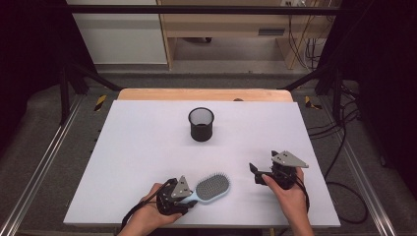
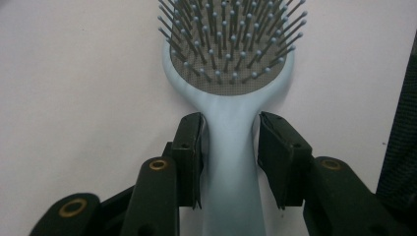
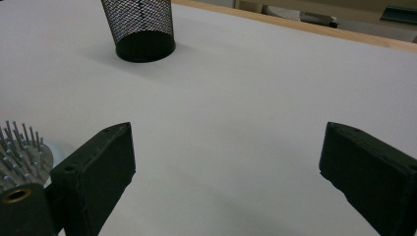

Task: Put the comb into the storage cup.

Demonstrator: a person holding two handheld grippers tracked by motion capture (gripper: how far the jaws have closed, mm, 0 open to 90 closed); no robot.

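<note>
A light blue hairbrush [image 1: 212, 187] lies flat, bristles up, near the table's front edge; in the left gripper view the hairbrush [image 2: 231, 73] points away from me. My left gripper [image 1: 190, 199] straddles its handle. In the left gripper view the left gripper [image 2: 230, 135] has a pad close on each side of the handle, with a thin gap at the right pad, so it is open around the handle. To the right, my right gripper [image 1: 256, 174] rests low over the table. Its jaws stand wide with nothing between them [image 3: 226, 157], and the brush head [image 3: 22, 147] shows at its left.
A black mesh cup [image 1: 201, 125] stands upright at the middle of the white table top [image 1: 137, 142], well beyond both grippers, and the mesh cup [image 3: 142, 29] appears at the upper left of the right gripper view. A wooden edge [image 1: 206, 94] runs along the table's far side.
</note>
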